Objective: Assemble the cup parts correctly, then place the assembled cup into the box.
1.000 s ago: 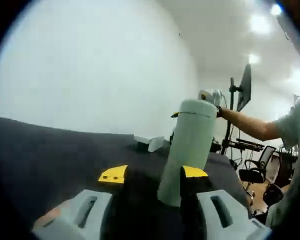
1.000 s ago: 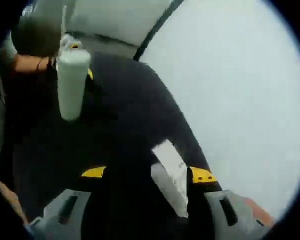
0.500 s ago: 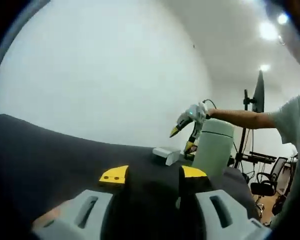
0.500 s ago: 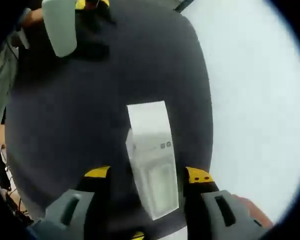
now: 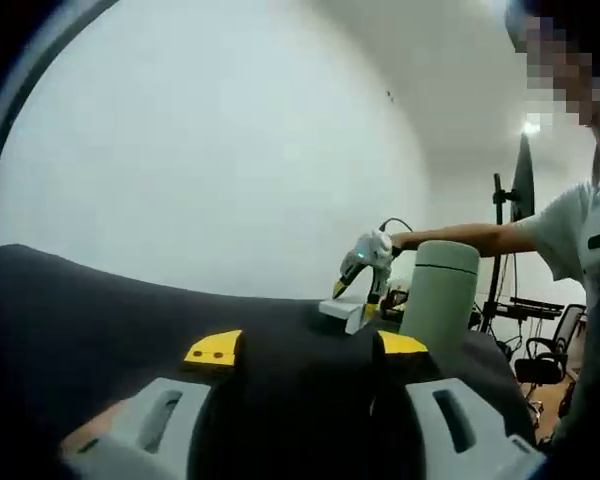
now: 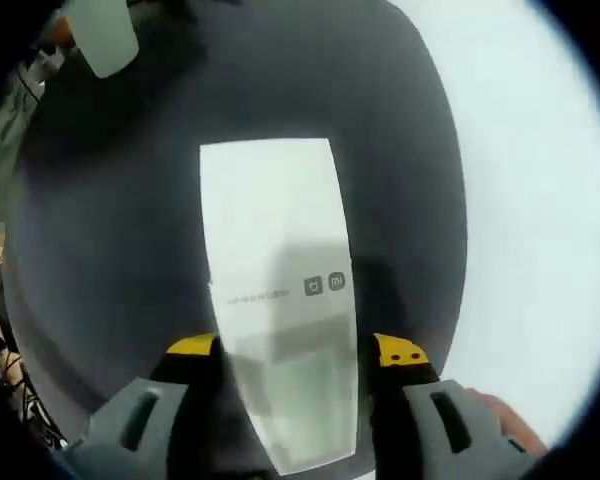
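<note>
Right gripper view — right gripper (image 6: 285, 352), jaws wide apart, straddles the white box (image 6: 275, 260) unclamped; closing off-centre could skew it across the table (image 6: 100, 250).

Bare dark table (image 6: 110, 220) all around white box (image 6: 275, 290). Pale green cup (image 5: 435, 300) upright beside left jaw, apart from box.

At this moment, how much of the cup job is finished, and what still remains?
Done: the green cup looks assembled, lid on, standing on the dark table beside the left gripper, which is open. In hand: the right gripper is open, its jaws on either side of the white box. Left: the cup is not yet in the box.
</note>
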`<act>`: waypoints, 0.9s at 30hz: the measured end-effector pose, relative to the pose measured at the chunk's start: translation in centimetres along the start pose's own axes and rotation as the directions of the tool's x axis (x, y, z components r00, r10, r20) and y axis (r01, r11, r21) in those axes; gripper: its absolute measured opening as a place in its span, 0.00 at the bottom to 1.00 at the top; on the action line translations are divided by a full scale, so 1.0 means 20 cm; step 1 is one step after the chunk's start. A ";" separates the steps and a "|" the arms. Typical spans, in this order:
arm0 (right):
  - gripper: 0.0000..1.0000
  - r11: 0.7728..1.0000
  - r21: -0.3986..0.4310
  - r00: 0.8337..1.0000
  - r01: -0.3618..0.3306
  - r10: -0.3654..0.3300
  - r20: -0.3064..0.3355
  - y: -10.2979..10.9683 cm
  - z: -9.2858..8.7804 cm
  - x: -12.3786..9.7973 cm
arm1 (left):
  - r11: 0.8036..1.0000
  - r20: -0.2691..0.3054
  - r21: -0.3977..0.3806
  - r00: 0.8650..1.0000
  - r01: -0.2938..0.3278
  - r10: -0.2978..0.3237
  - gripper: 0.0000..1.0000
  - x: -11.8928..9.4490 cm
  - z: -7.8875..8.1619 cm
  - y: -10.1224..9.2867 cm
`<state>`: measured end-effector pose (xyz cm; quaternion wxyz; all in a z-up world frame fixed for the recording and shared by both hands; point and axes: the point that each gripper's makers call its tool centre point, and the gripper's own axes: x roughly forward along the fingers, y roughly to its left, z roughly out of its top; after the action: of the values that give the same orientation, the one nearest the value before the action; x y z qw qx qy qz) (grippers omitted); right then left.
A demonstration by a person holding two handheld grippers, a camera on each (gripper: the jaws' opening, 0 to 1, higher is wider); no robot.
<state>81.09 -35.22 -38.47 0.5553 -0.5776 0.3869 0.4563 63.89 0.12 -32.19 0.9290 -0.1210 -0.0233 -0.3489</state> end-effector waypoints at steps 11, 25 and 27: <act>0.49 0.998 0.068 0.995 -0.006 -0.001 0.096 -0.03 0.02 -0.05 | 1.000 -0.010 0.000 1.000 -0.004 0.004 0.45 0.00 -0.01 -0.01; 0.49 0.876 0.461 0.756 -0.142 -0.204 0.622 -0.07 0.19 -0.53 | 0.999 0.000 -0.031 1.000 -0.032 0.032 0.42 -0.02 0.01 0.07; 0.49 0.861 0.467 0.692 -0.201 -0.212 0.690 -0.05 0.23 -0.58 | 0.998 0.008 -0.042 0.999 -0.035 0.035 0.41 -0.02 0.01 0.06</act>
<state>78.27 -31.21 -26.84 0.7947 -0.1850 0.2417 0.5251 64.45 1.34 -32.28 0.9322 -0.1425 -0.0177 -0.3324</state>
